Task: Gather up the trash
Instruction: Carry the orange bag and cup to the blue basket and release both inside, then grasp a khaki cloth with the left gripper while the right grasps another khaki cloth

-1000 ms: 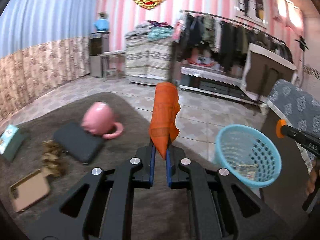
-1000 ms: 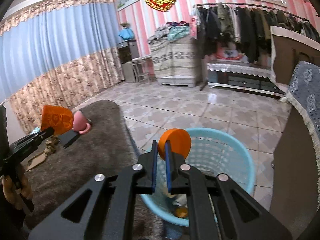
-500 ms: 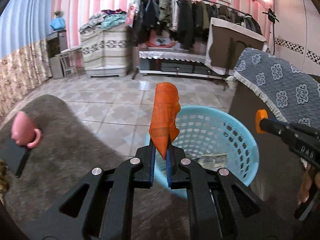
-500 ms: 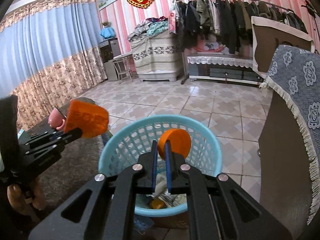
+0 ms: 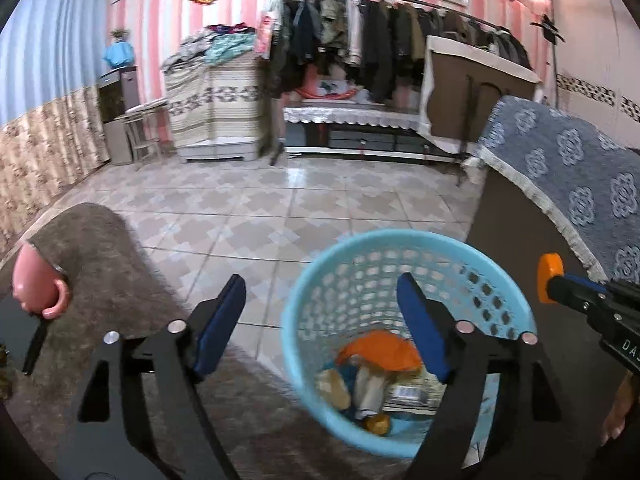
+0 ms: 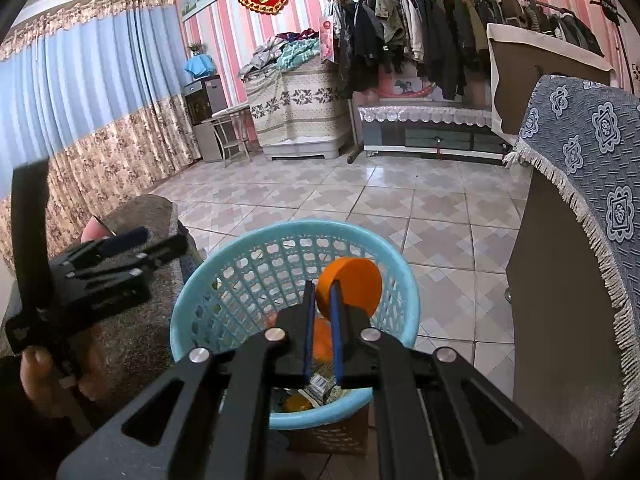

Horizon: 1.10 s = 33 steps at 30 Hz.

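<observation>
A light blue mesh basket (image 5: 304, 320) stands on the floor beside the rug; it also shows in the right wrist view (image 6: 408, 284). My left gripper (image 5: 320, 300) is open and empty above the basket's near rim. An orange wrapper (image 5: 376, 354) lies inside the basket on other trash. My right gripper (image 6: 322, 292) is shut on an orange disc (image 6: 352, 286) and holds it over the basket. The disc (image 5: 550, 278) and the right gripper show at the right edge of the left wrist view.
A grey-brown rug (image 5: 96, 248) lies to the left with a pink cup (image 5: 34, 284) on it. A brown cabinet draped with a blue patterned cloth (image 5: 576, 184) stands right of the basket. Tiled floor (image 5: 304, 200) stretches toward a clothes rack (image 5: 384, 36).
My left gripper has opened and the orange wrapper has dropped into the basket. My right gripper still holds the orange disc over the basket.
</observation>
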### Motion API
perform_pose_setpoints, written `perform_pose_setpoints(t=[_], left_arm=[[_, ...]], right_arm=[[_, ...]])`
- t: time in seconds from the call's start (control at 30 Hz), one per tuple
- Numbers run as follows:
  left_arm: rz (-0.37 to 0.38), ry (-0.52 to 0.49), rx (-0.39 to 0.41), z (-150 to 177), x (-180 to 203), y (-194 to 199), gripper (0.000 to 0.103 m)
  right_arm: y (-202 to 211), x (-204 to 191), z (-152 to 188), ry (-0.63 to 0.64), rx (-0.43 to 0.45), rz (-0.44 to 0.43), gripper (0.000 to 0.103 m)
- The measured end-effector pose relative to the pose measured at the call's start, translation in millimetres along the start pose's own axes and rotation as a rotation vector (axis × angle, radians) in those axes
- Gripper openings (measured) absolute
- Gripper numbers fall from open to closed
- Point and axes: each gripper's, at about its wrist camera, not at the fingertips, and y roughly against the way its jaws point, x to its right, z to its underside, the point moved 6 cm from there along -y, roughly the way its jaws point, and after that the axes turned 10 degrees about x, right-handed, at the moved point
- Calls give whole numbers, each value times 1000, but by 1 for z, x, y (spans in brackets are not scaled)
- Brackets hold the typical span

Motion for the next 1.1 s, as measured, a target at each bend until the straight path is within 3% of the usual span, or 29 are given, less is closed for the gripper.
perform_pose_setpoints(t=[0.2,0.47,0.5,0.57,0.7,0.77,0.83,1.1], left_arm=[[-116,24,51,-9,-43,26,94],[-242,31,77,-9,-96,66,98],[-247,36,75,-9,-101,69,98],[-265,52,76,-8,-114,79,98],[-303,68,91,-9,-139,100,98],[-318,81,97,-8,-150,110,98],[-332,94,101,-6,-160,119,98],[-412,145,102,8,-208,153,98]], right_arm=[[-14,-17,3,6,-6,-21,8],[-37,-44,-5,5,-25,-29,10],[-39,-47,-5,10,-32,-25,14],[-43,-50,-7,12,-34,-22,52],[-43,-59,-9,18,-43,-15,63],[-40,-60,-10,7,-36,-7,82],[-34,-63,-11,3,-18,12,89],[-26,-80,-13,20,7,24,94]])
